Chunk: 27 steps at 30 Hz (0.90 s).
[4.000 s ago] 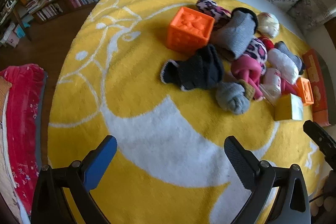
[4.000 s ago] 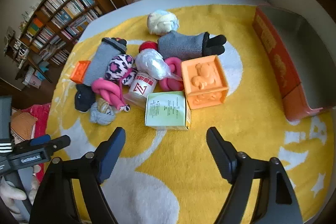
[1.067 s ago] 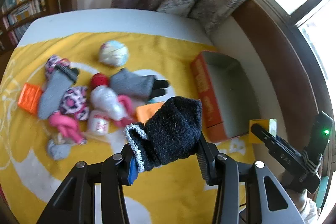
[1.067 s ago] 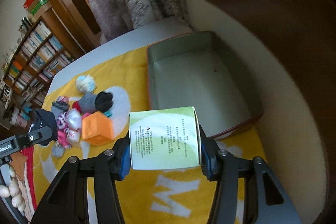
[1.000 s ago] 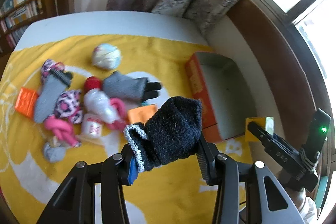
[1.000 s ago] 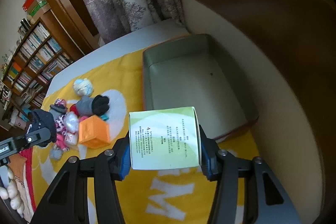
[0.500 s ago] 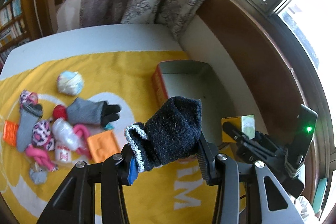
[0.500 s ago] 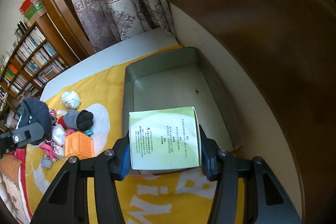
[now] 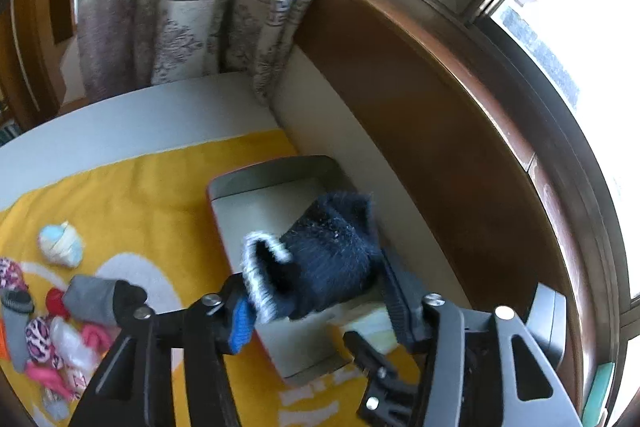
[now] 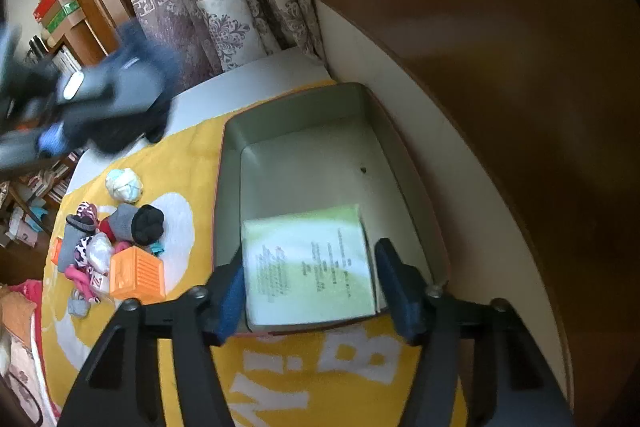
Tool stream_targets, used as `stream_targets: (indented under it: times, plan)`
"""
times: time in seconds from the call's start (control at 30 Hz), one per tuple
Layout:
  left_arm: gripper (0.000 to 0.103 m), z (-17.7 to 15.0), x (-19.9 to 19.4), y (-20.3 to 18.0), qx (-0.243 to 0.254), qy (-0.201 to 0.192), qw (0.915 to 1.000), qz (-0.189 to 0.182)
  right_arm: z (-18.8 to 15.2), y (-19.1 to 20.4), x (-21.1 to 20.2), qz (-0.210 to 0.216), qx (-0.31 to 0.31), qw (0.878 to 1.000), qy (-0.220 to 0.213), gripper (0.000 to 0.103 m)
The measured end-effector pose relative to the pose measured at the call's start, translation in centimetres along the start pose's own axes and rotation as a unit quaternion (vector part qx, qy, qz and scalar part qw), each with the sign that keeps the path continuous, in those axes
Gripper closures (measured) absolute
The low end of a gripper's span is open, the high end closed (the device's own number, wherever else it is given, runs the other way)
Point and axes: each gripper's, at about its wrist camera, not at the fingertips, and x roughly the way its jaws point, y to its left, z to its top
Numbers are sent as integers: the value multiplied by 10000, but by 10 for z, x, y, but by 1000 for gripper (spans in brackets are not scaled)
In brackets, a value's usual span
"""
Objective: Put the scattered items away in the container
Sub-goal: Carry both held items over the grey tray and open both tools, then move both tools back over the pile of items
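My left gripper (image 9: pixel 316 307) is shut on a black rolled sock (image 9: pixel 320 263) and holds it in the air over the grey tray (image 9: pixel 256 183) with orange sides. My right gripper (image 10: pixel 312 291) stands open around a pale green box (image 10: pixel 308 263), which sits at the near end inside the tray (image 10: pixel 304 107); a gap shows between the box and the right finger. The left gripper with the sock shows blurred at upper left in the right wrist view (image 10: pixel 104 107). The right gripper (image 9: pixel 372 367) and the box (image 9: pixel 376 323) show low in the left wrist view.
A pile of socks, a plastic-wrapped item and an orange cube (image 10: pixel 136 275) lies on the yellow rug (image 10: pixel 192 155) left of the tray. A pale yarn ball (image 10: pixel 124 185) lies apart. A brown wooden wall (image 10: pixel 500 67) and curtains (image 10: pixel 224 7) border the tray's far side.
Both grippers moved over the tray. The right gripper lowered the green box into the tray and its fingers opened off it. The left gripper swung the sock above the tray.
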Motion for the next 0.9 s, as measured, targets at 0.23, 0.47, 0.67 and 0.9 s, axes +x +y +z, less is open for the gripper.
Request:
stream_targets:
  times: [0.23, 0.47, 0.67, 0.9]
  plan:
    - [28, 0, -9, 3, 23, -96, 9999, 49, 0, -6, -4, -57, 79, 9999, -124, 29]
    - [28, -11, -21, 23, -99, -104, 9994, 307, -1, 1, -2, 44, 84, 9999, -83, 29]
    - [28, -26, -36, 50, -383, -166, 9975, 568, 2, 22, -4, 210, -92, 9996, -136, 29]
    - [28, -49, -65, 95, -805, -239, 9924, 903, 1, 55, -4, 477, -291, 9984, -111, 29]
